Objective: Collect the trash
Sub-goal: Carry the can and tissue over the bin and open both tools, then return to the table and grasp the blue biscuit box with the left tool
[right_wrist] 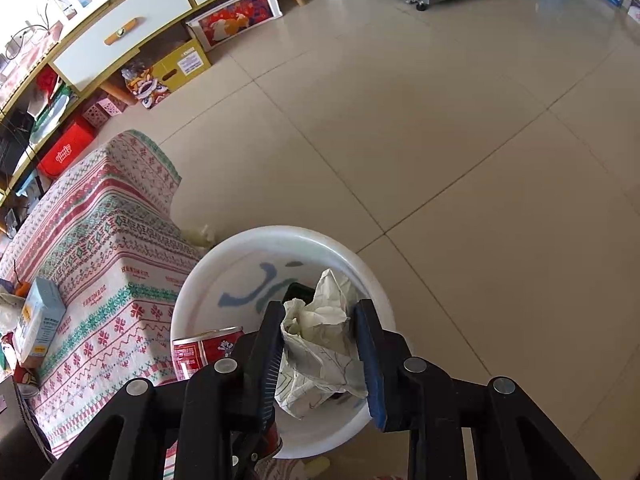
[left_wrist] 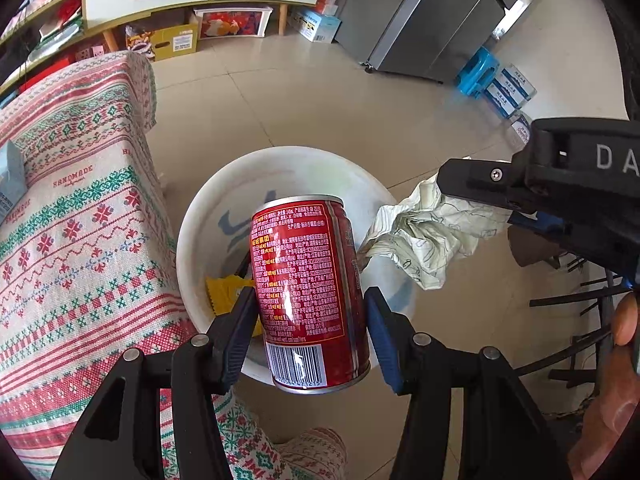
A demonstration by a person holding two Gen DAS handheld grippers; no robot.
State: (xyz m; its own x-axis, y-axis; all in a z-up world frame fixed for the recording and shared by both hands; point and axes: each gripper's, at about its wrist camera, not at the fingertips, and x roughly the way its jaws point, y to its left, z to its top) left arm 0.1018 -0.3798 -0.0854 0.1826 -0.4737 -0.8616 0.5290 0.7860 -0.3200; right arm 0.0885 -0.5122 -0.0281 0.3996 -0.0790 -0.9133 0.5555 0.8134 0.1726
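Left wrist view has the patterned tablecloth (left_wrist: pixel 72 240) filling its left side, and just beside it, in the lower middle, the white basin (left_wrist: pixel 200 248) stands on the tiled floor (left_wrist: pixel 320 100) with a yellow wrapper (left_wrist: pixel 226 286) inside. Above the basin, the left gripper (left_wrist: pixel 310 320) is clamped on a red can (left_wrist: pixel 308 292) at the frame centre. Right wrist view shows, in its lower middle, the right gripper (right_wrist: pixel 318 344) closed on crumpled paper (right_wrist: pixel 316 340) over the same basin.
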